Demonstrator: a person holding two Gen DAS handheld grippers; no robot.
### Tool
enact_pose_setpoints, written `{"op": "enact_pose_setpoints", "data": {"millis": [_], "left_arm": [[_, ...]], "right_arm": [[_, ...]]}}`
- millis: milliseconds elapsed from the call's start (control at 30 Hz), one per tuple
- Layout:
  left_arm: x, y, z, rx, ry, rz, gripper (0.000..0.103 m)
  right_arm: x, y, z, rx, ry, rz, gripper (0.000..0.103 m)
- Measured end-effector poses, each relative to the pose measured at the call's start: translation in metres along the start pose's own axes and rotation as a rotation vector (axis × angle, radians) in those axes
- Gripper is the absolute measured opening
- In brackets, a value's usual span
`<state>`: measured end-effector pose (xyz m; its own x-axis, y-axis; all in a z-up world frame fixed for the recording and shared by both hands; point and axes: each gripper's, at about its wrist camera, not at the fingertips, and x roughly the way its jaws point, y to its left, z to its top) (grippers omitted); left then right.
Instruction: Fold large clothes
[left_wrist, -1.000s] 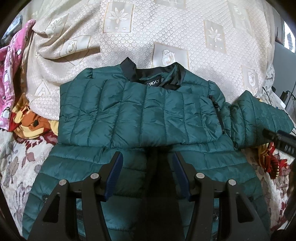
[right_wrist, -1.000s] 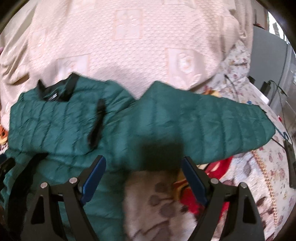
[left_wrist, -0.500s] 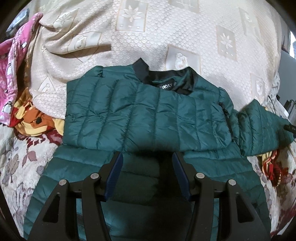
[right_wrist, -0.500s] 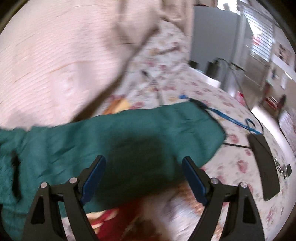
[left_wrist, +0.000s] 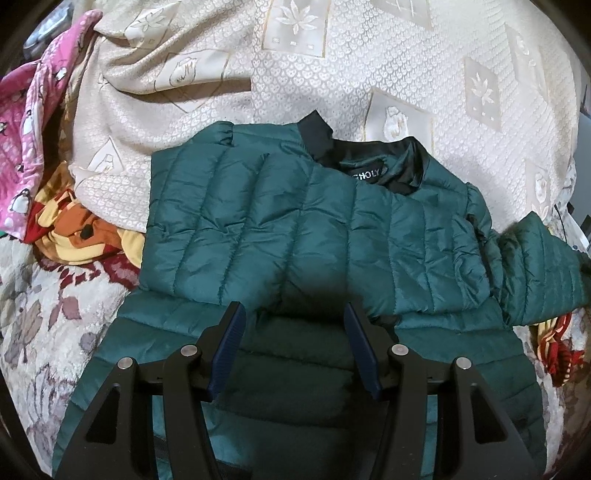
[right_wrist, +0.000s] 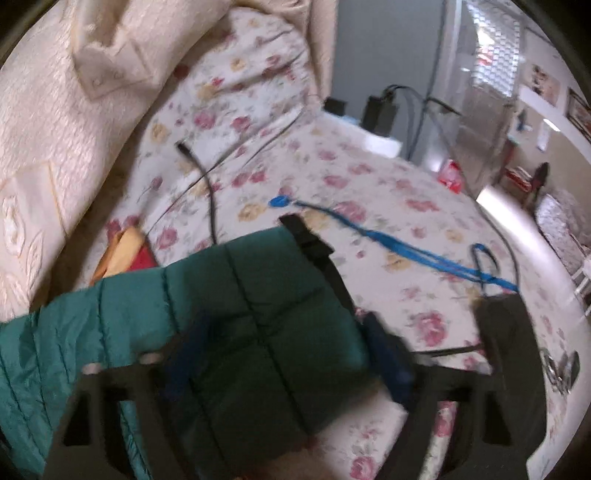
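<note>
- While the green puffer jacket (left_wrist: 303, 236) lies spread on the bed, collar toward twelve o'clock in the left wrist view, one sleeve already lies folded across its chest and the other sleeve (left_wrist: 535, 266) sticks out toward three o'clock.
- Over the jacket's lower body hangs the left gripper (left_wrist: 293, 347), its jaws partly apart with nothing pinched between the blue pads.
- Over at the outstretched sleeve's end, the right gripper (right_wrist: 291, 354) straddles the fabric beside the black cuff (right_wrist: 314, 247); its jaws have just been closing, with the sleeve between them.
- That view is blurred, so I cannot tell whether the pads already press on the fabric.
- Likely next step: carry this sleeve toward nine o'clock, across the chest.
- Risk: slick, puffy fabric may slip from a shallow pinch, dropping the sleeve partway.
- Risk: pulling hard could drag the whole jacket sideways and undo the folded sleeve, since the left gripper is not pinning it.
- Risk: the blue cord (right_wrist: 406, 251) and black cable (right_wrist: 207, 192) lie near the cuff at one and eleven o'clock, and could snag.
</note>
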<state>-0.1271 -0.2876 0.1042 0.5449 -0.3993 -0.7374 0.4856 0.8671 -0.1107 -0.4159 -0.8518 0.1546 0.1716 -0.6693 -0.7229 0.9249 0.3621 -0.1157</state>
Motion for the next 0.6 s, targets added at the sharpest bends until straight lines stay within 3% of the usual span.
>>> {"op": "enact_pose_setpoints", "data": {"millis": [33,67,133,367,600], "left_arm": [[0.001,0.000,0.000,-0.001,0.002,-0.002,0.032],[0.001,0.000,-0.001,-0.002,0.004,-0.004,0.032],[0.001,0.000,-0.002,-0.001,0.008,-0.007,0.032],[-0.009,0.008,0.000,-0.002,-0.011,0.001,0.032],[-0.021,0.027,0.006,-0.023,-0.023,0.027,0.032]], "right_arm": [[0.000,0.003,-0.001,-0.020,0.005,0.019,0.015],[-0.002,0.005,-0.001,-0.035,0.004,0.034,0.009],[-0.017,0.008,-0.004,-0.043,-0.029,0.083,0.009],[-0.101,0.029,-0.011,-0.048,-0.136,0.387,0.007],[-0.161,0.119,-0.032,-0.179,-0.117,0.657,0.007]]}}
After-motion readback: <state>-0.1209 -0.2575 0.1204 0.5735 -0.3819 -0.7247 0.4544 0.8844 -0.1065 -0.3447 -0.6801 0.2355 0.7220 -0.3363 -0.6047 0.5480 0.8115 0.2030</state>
